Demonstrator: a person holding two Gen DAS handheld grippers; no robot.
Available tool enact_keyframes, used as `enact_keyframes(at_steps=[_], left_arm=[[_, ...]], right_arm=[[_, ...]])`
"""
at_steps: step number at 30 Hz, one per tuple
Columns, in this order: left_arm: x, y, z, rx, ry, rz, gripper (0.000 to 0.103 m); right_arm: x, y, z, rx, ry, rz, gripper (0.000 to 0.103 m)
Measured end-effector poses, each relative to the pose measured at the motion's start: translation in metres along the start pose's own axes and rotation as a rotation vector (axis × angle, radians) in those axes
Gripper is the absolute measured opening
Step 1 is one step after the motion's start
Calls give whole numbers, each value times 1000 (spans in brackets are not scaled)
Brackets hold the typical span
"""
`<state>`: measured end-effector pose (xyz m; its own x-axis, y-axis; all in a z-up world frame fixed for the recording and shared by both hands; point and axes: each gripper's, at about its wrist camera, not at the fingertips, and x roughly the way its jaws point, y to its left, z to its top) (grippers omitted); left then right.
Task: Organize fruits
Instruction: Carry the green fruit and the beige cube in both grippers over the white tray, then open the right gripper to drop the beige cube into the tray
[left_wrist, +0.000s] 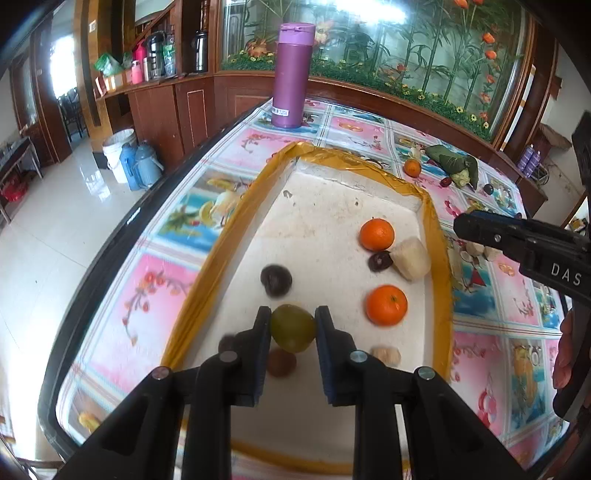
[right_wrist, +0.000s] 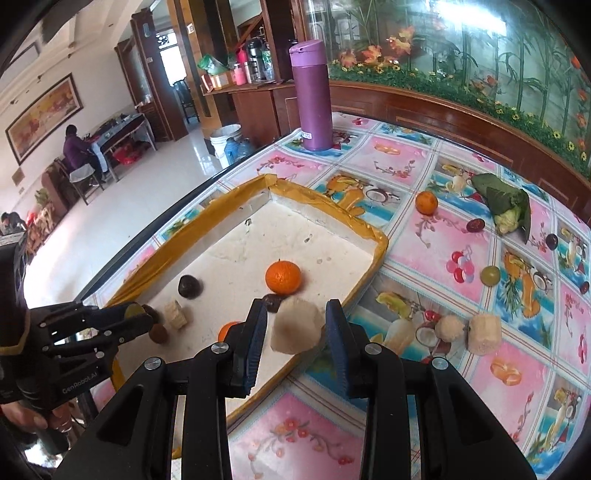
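Note:
A white foam tray (left_wrist: 343, 206) with yellow-taped rim (right_wrist: 325, 201) lies on the table. My left gripper (left_wrist: 293, 326) is shut on a green grape (left_wrist: 293, 328) above the tray's near part. In the tray lie two oranges (left_wrist: 376, 234) (left_wrist: 386, 305), a dark plum (left_wrist: 276, 280), a dark date (left_wrist: 379, 261) and a pale fruit chunk (left_wrist: 412, 258). My right gripper (right_wrist: 297, 325) is open around that pale chunk (right_wrist: 295, 326), which rests by the tray's right rim. The left gripper also shows in the right wrist view (right_wrist: 138, 314).
A purple flask (left_wrist: 291, 75) stands at the table's far edge. On the cloth right of the tray lie an orange (right_wrist: 426, 203), a leaf-wrapped bundle (right_wrist: 504, 203), a green grape (right_wrist: 490, 276), dark fruits (right_wrist: 475, 225) and two pale chunks (right_wrist: 484, 334).

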<state>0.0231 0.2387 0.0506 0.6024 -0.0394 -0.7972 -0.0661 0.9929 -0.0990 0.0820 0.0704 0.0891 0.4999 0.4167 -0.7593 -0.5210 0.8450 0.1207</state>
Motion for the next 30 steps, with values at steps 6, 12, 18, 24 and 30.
enact_keyframes(at_steps=[6, 12, 18, 24, 30], left_arm=[[25, -2, 25, -4, 21, -10, 26], [54, -8, 41, -4, 68, 1, 26], [69, -11, 47, 4, 112, 31, 27], [76, 0, 47, -37, 157, 51, 27], [71, -1, 45, -44, 165, 67, 31]], right_arm=[[22, -5, 15, -2, 14, -20, 32], [46, -9, 19, 17, 57, -6, 32], [59, -4, 17, -10, 73, -10, 32], [65, -1, 14, -25, 96, -19, 32], [62, 4, 12, -41, 99, -26, 32]])
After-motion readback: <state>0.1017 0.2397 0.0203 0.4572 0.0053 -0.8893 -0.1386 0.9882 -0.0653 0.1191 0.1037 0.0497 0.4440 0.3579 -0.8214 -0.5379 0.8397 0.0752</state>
